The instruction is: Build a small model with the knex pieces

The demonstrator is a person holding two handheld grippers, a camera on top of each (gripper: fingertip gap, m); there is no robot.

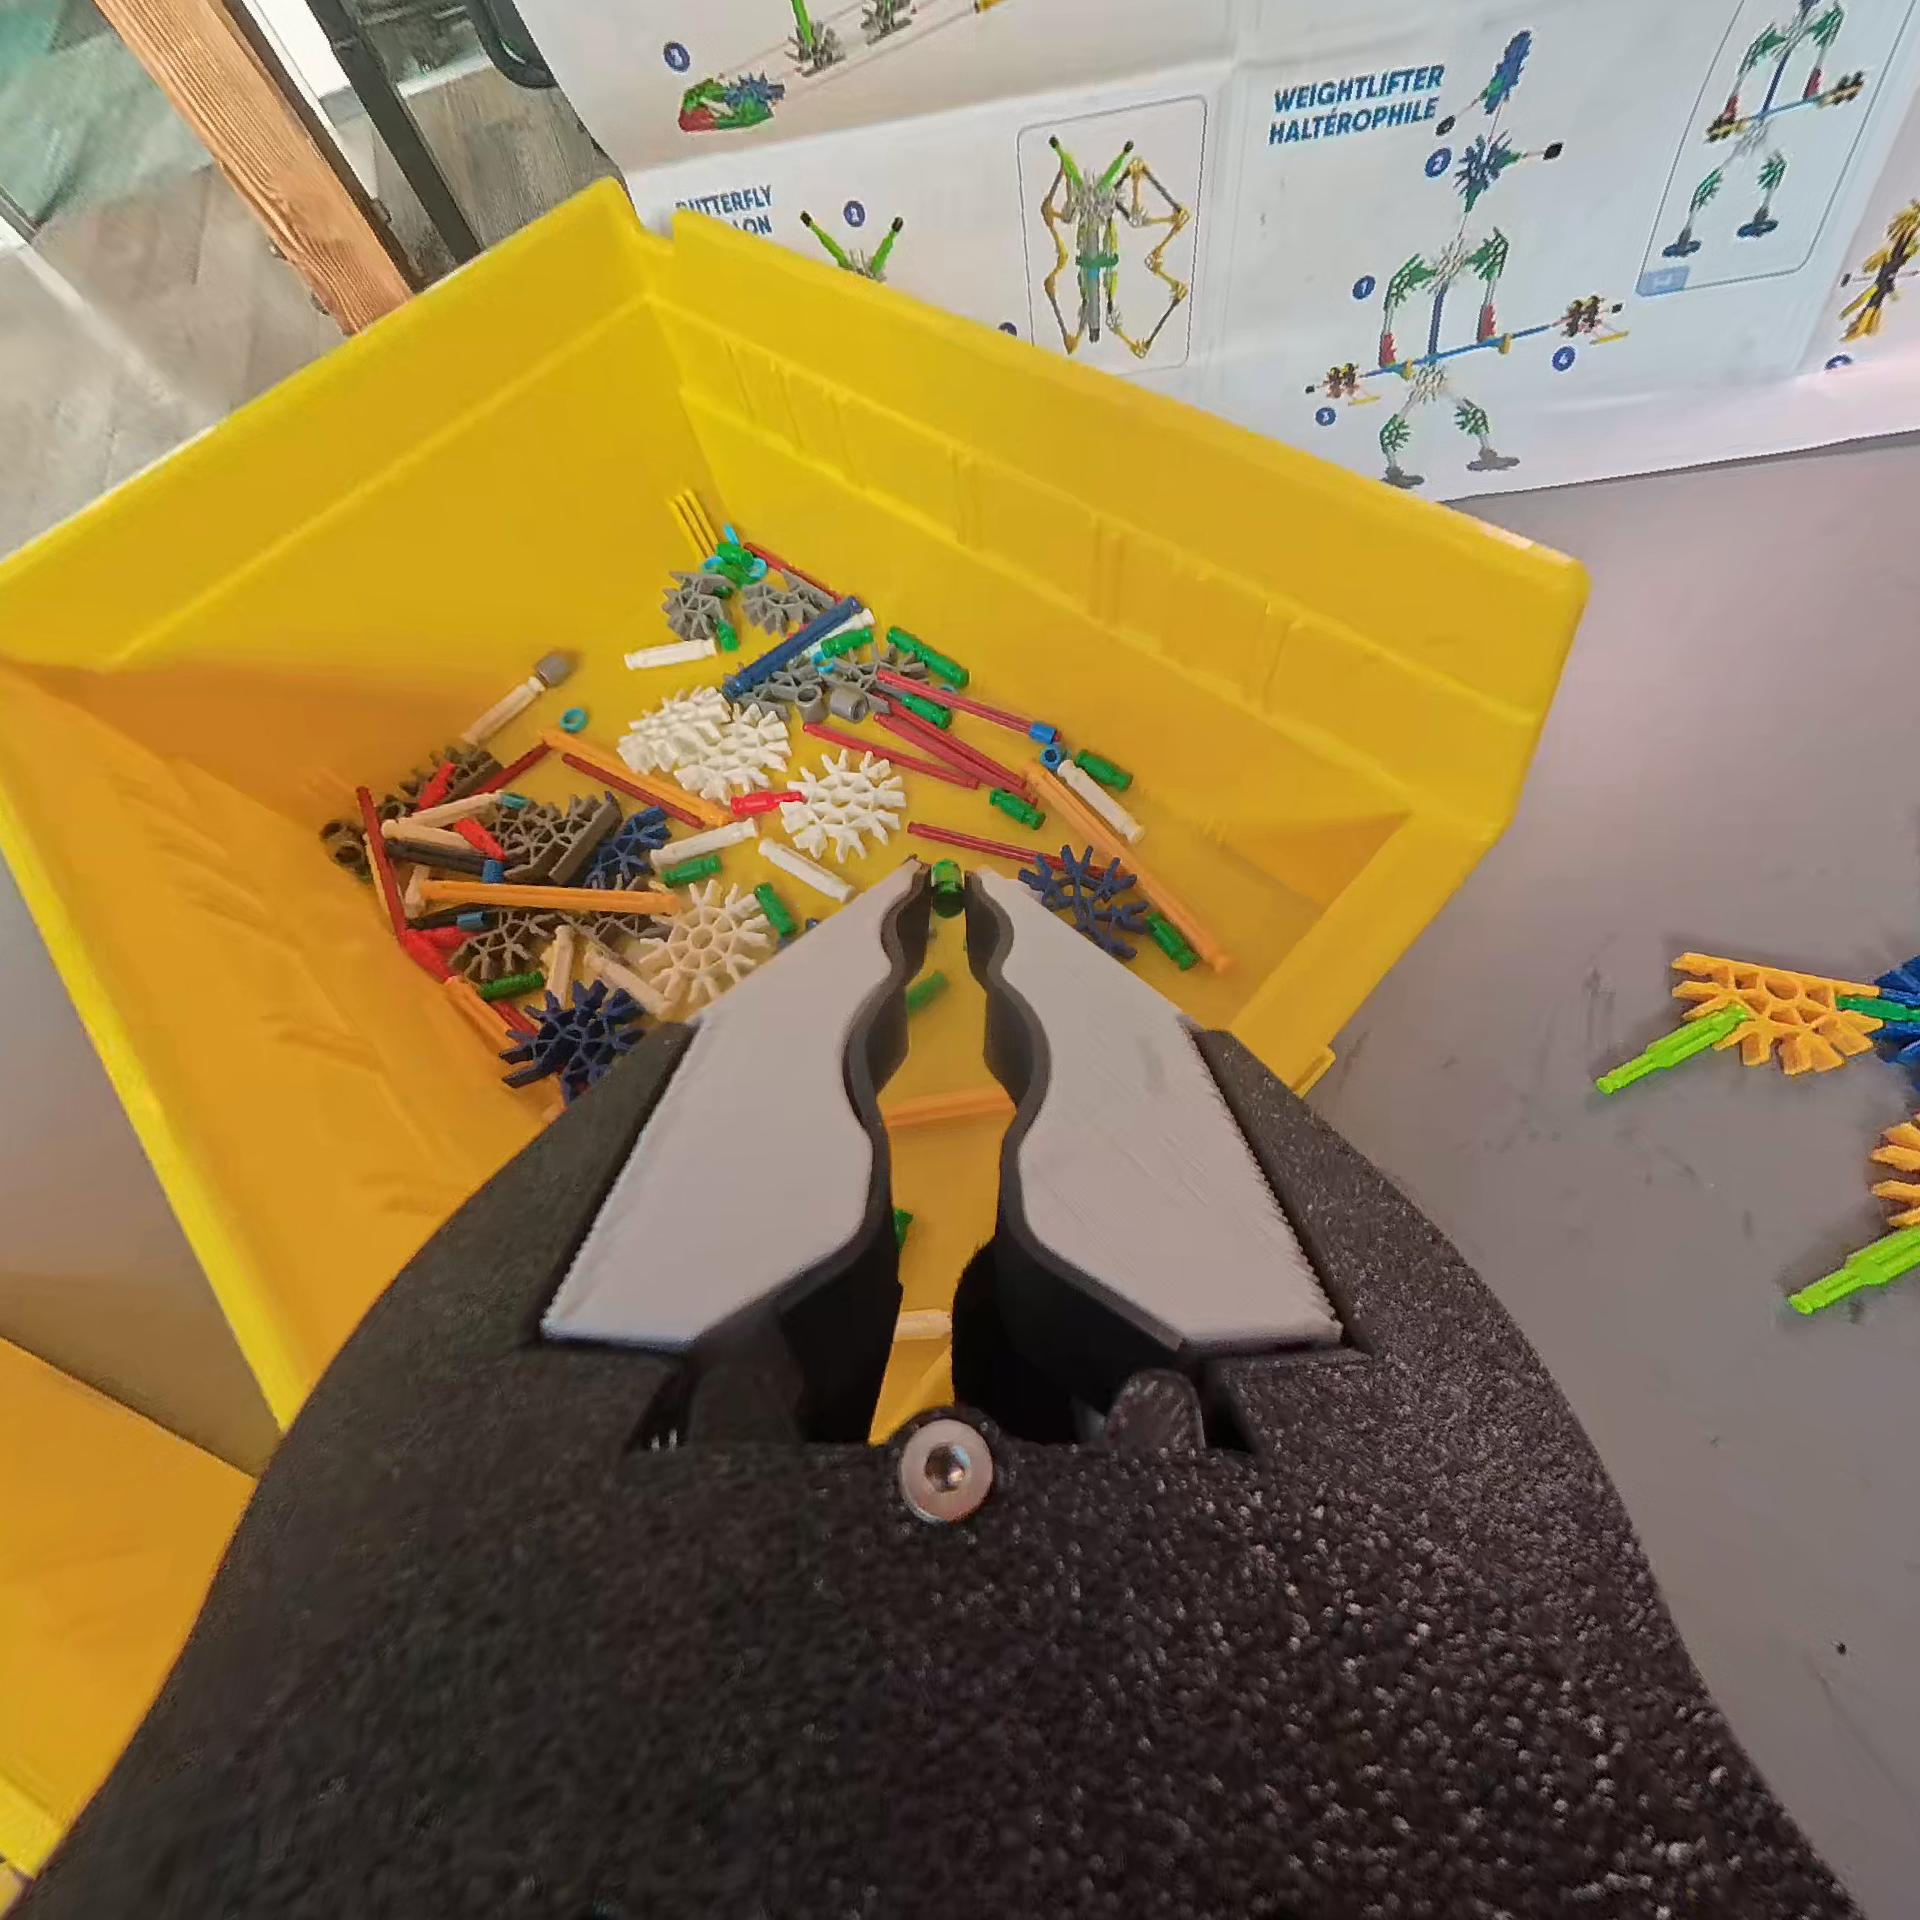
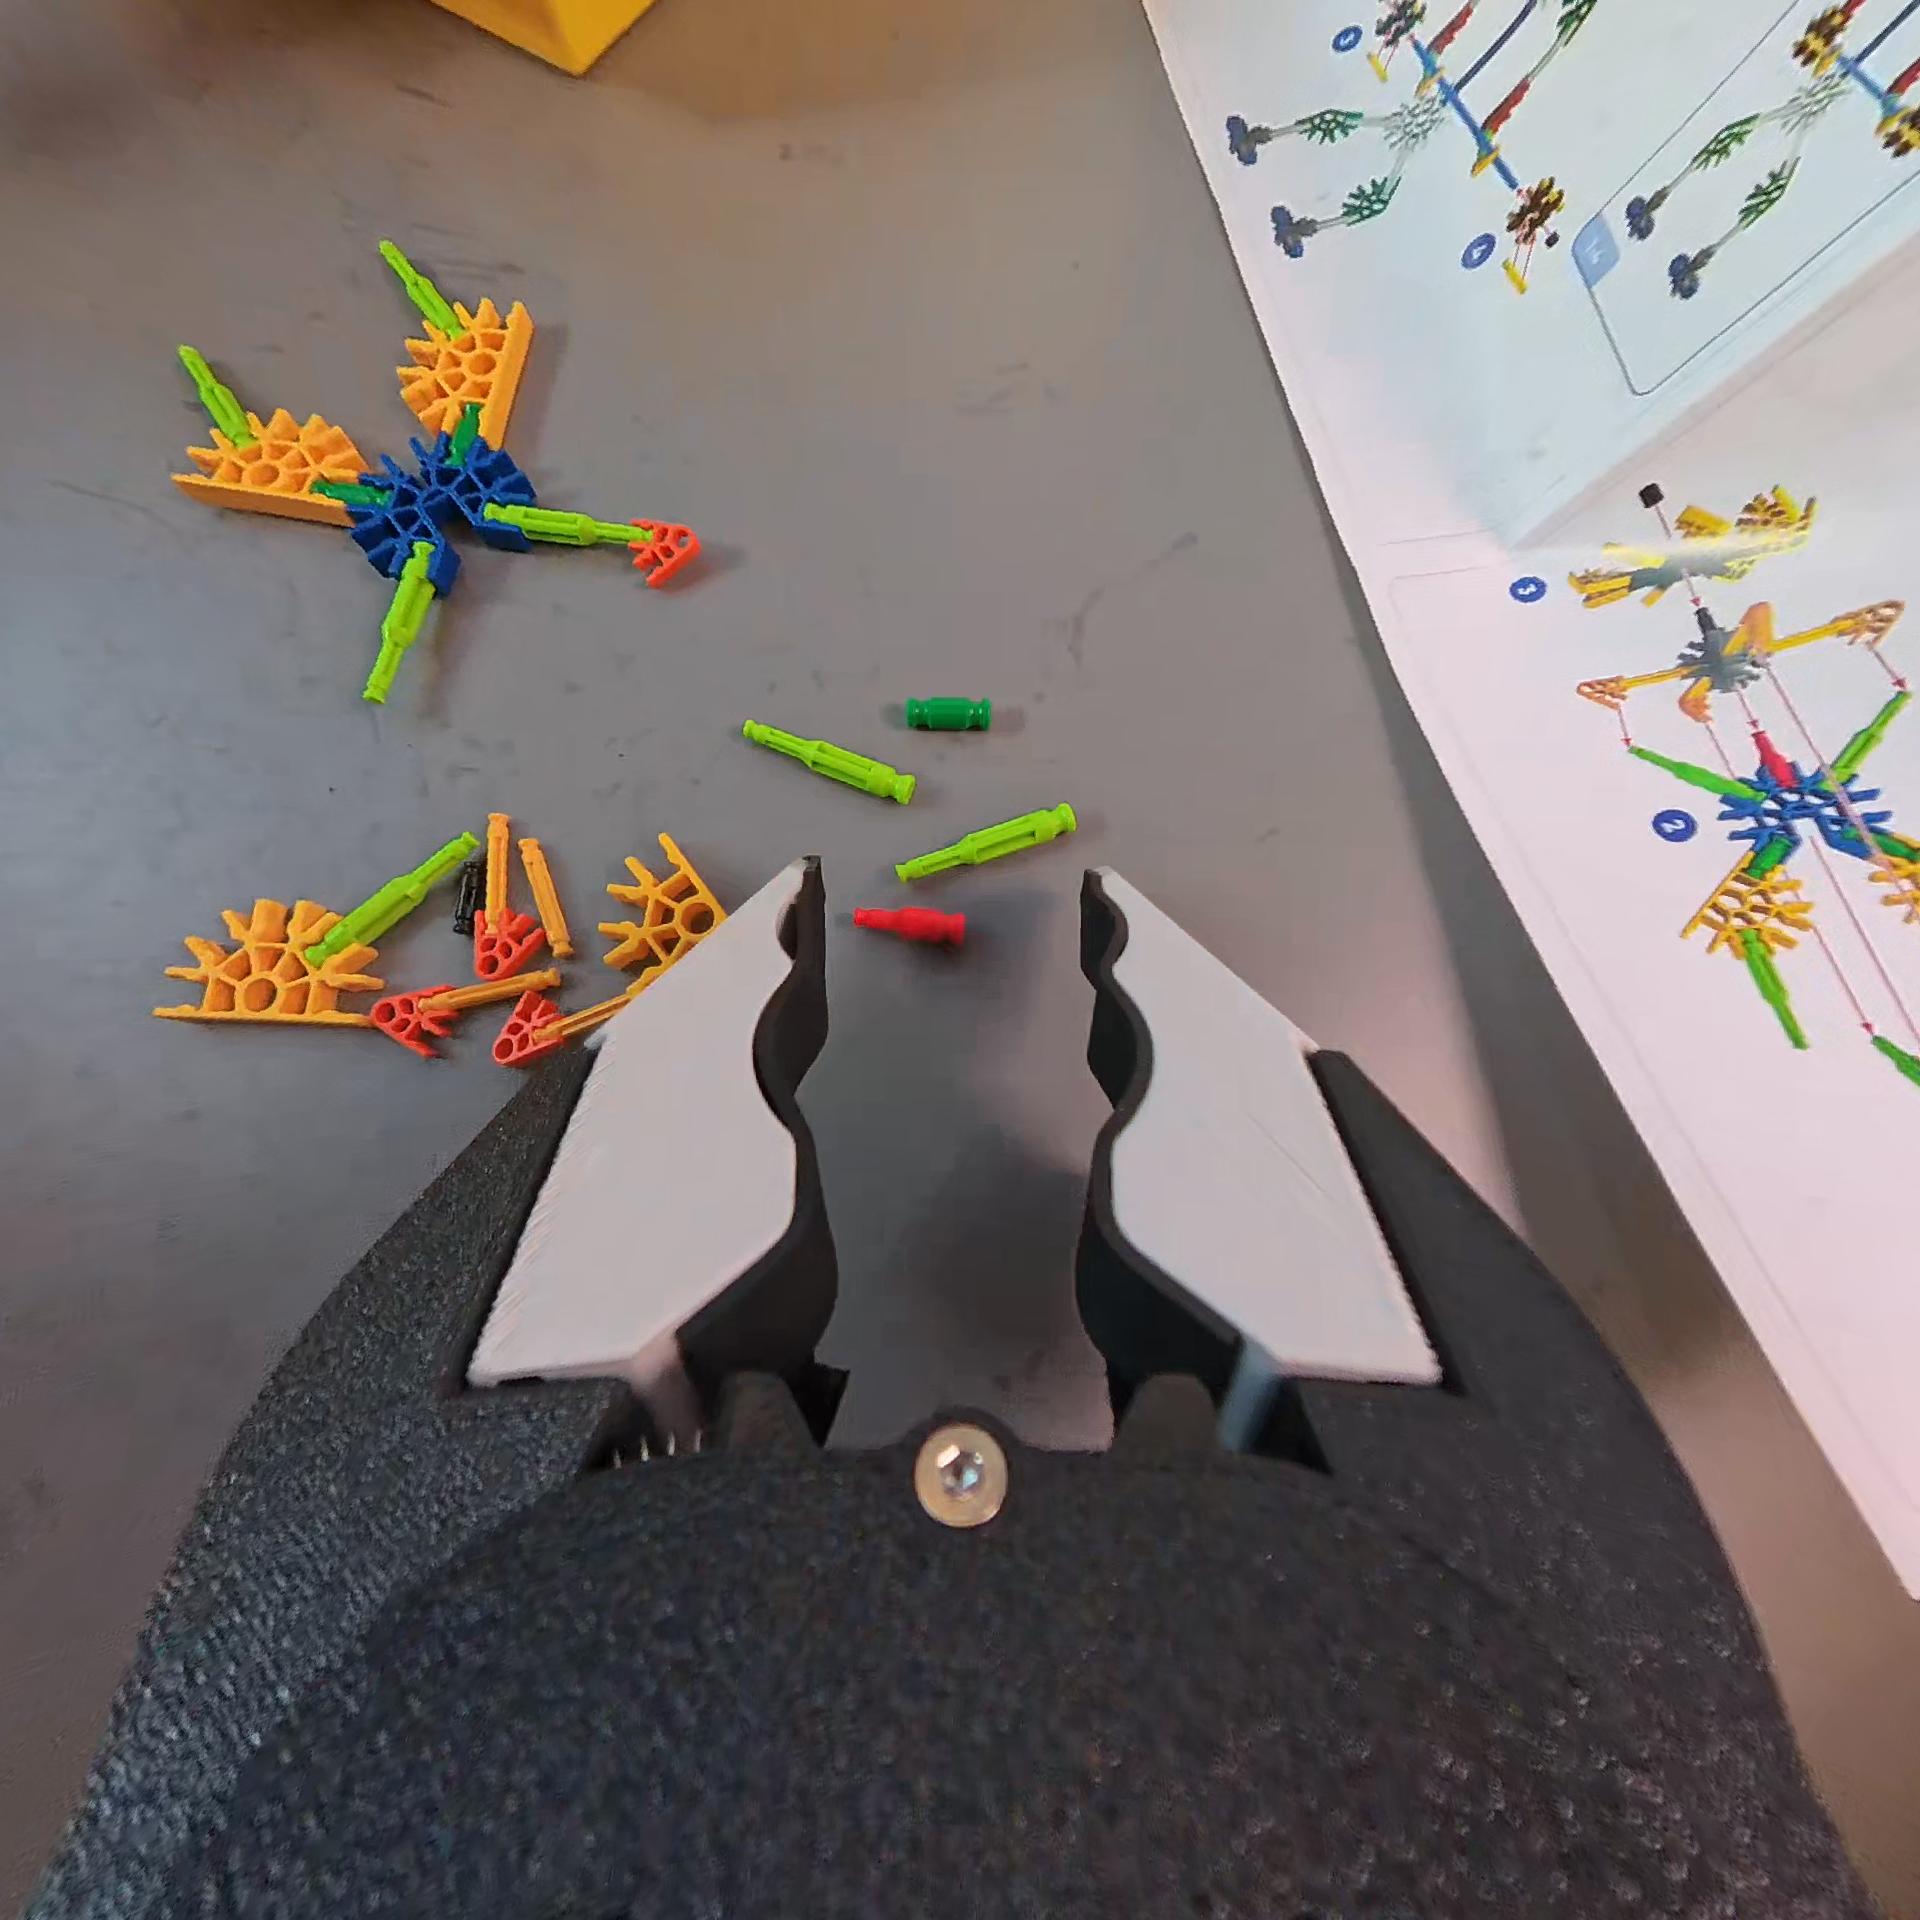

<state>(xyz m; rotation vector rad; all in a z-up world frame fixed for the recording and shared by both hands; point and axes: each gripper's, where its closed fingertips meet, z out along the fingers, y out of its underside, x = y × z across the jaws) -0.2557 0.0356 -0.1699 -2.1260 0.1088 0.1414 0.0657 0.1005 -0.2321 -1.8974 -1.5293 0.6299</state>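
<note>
Yellow bin [image 1: 436, 540] holds multicoloured pieces; a red rod [image 2: 909, 923] lies on grey table [image 2: 935, 416].

Glossy yellow plastic bin [image 1: 436, 499], matt grey tabletop [image 2: 935, 416], smooth paper sheet [image 2: 1558, 436]

Bright, even daylight; soft shadows under the jaws; glare on the instruction sheet [image 2: 1662, 540] right of them; fisheye-bent, blurred edges.

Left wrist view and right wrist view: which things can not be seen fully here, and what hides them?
- Left wrist view: the small green rod is mostly hidden between the jaws of the left gripper.
- Left wrist view: the near part of the yellow bin is covered by the gripper body.
- Right wrist view: the right gripper partly covers one orange connector.
</note>
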